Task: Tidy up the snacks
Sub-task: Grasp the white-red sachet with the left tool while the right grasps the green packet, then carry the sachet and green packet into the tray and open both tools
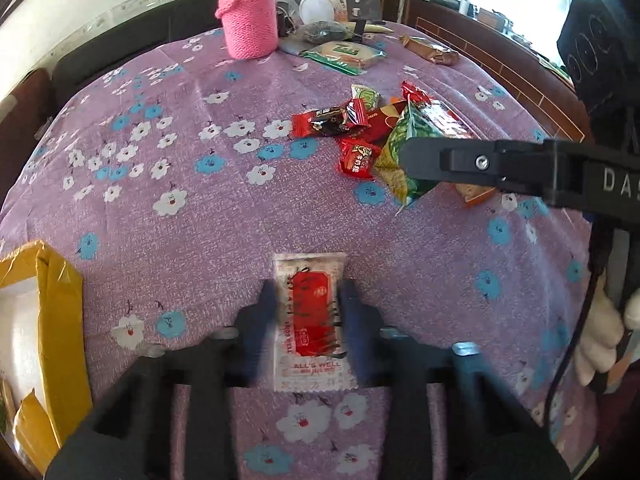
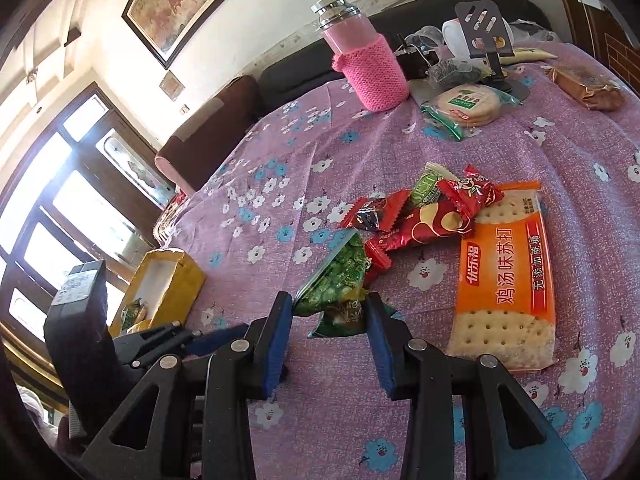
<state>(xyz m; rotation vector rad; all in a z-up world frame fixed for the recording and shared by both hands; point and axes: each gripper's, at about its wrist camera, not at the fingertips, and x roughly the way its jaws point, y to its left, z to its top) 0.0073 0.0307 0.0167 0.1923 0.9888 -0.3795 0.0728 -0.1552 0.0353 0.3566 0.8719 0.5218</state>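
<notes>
1. Nearest the left wrist camera, the left gripper [image 1: 308,300] is seen with its blue-padded fingers [image 1: 269,304] pressed against the two long edges of a white sachet with a red panel [image 1: 310,320]; the sachet is clamped between them and lies lengthwise along the fingers, above the purple floral tablecloth [image 1: 200,208].
2. Nearest the right wrist camera, the right gripper [image 2: 326,312] is seen partly closed on the crumpled lower end of a green snack bag [image 2: 338,280], which is pinched between the pads and tilts up and away from them.
3. A loose pile of snacks is seen just beyond the green bag: red candy wrappers [image 2: 416,224], a small green packet [image 2: 428,188] and an orange soda cracker pack [image 2: 506,276] lying flat.
4. A yellow taped cardboard box [image 1: 52,304] with open flaps is seen at the table's left edge, well apart from the pile.
5. A pink bottle in a knitted sleeve [image 1: 250,20] is seen upright at the far side, near a round cracker pack [image 2: 466,106] and a brown wrapped snack [image 2: 588,88].
</notes>
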